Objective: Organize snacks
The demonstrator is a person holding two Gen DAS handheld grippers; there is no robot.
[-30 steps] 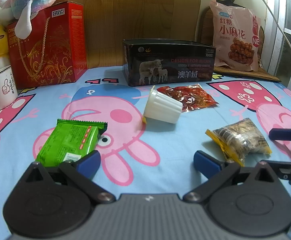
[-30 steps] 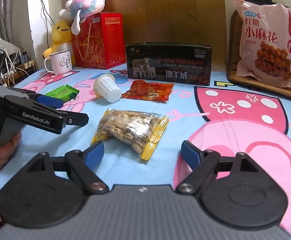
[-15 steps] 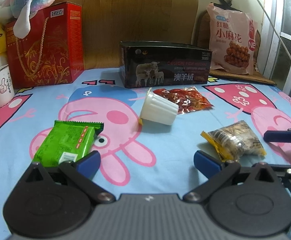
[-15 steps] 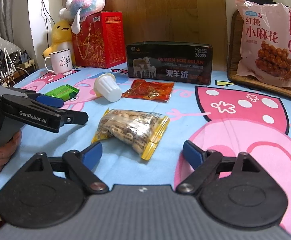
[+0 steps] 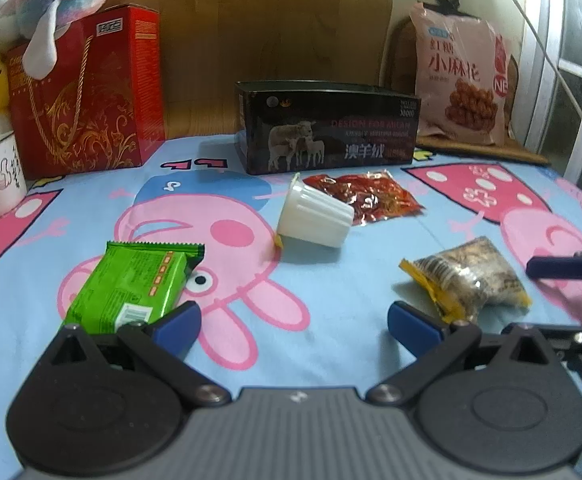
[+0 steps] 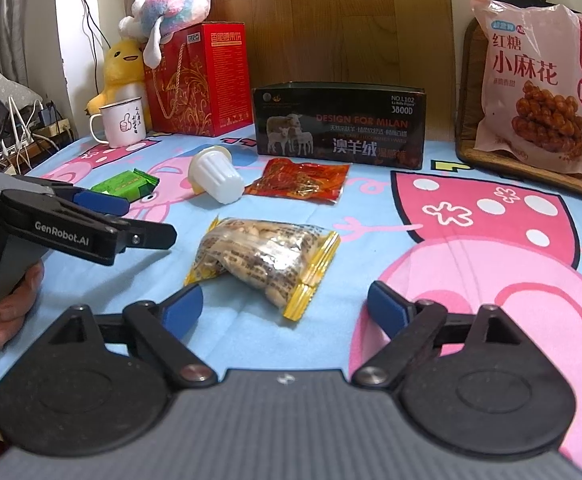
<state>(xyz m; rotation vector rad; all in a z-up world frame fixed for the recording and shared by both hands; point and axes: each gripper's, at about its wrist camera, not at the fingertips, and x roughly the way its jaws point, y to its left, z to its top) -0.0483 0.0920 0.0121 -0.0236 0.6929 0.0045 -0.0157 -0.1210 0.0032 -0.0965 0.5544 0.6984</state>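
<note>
Nothing on the bedsheet (image 6: 371,240) has shifted; both claws stay parted, holding nothing. Left gripper (image 5: 293,322) has the green wafer pack (image 5: 131,284) touching its left pad, bare sheet ahead. Right gripper (image 6: 285,306) has the peanut packet (image 6: 263,258) just beyond its fingertips. Window side is cropped.

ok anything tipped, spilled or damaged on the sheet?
Only the white ribbed cup: it lies on its side beside the red snack packet, not upright. Nothing visibly spilled from it. The green packet and peanut packet lie flat and look intact.
</note>
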